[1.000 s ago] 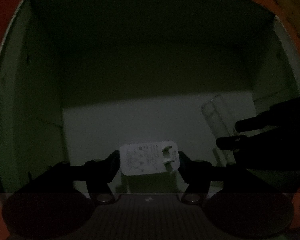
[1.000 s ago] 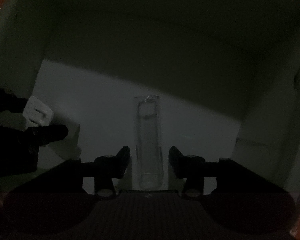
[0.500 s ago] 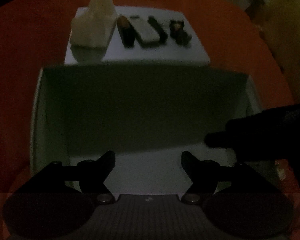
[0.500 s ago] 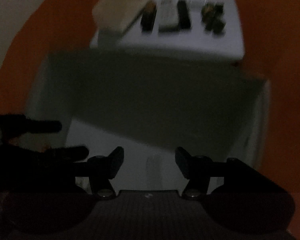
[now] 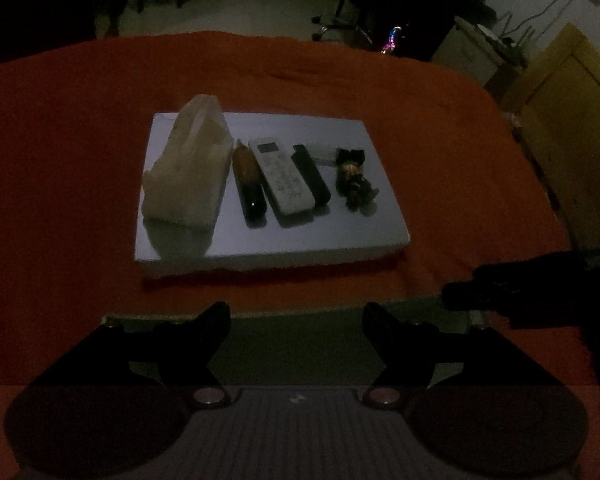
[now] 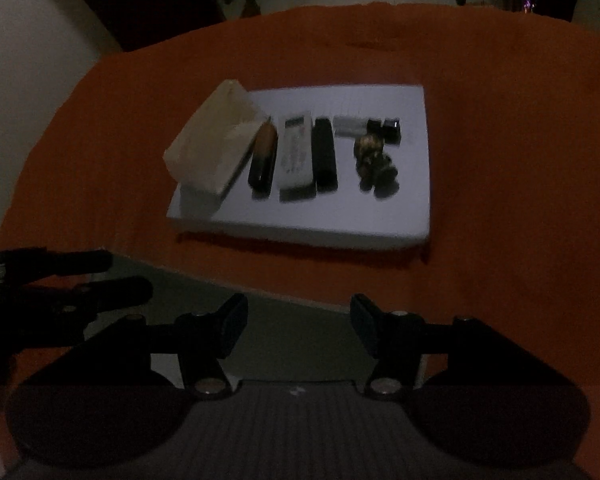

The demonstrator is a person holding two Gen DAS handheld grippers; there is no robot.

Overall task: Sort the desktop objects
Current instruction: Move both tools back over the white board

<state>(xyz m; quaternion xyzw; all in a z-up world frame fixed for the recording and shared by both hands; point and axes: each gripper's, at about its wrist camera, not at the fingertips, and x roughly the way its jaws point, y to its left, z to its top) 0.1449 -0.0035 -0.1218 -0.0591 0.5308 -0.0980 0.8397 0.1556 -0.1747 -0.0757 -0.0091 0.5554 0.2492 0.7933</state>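
My left gripper (image 5: 296, 316) hangs open and empty over the far rim of a white storage box (image 5: 292, 356). My right gripper (image 6: 298, 312) is likewise open and empty above that box (image 6: 292, 344). Each shows at the edge of the other's view: the right gripper (image 5: 460, 294) and the left gripper (image 6: 116, 276). Beyond the box, a flat white board (image 5: 300, 240) carries a tissue pack (image 5: 188, 168), a brown bottle (image 5: 250, 184), a white remote (image 5: 282, 178), a black remote (image 5: 312, 178) and a dark figurine (image 5: 354, 178). The box floor is hidden.
An orange cloth (image 5: 60, 160) covers the table. A small white item (image 6: 348, 126) lies behind the black remote (image 6: 326, 152) on the board (image 6: 340, 224). A yellow cabinet (image 5: 572, 120) stands at the far right, with dim room furniture behind the table.
Both grippers were down inside the box, the left around a white charger and the right around a clear tube. Both have opened wider and risen out, leaving those things below, out of view.
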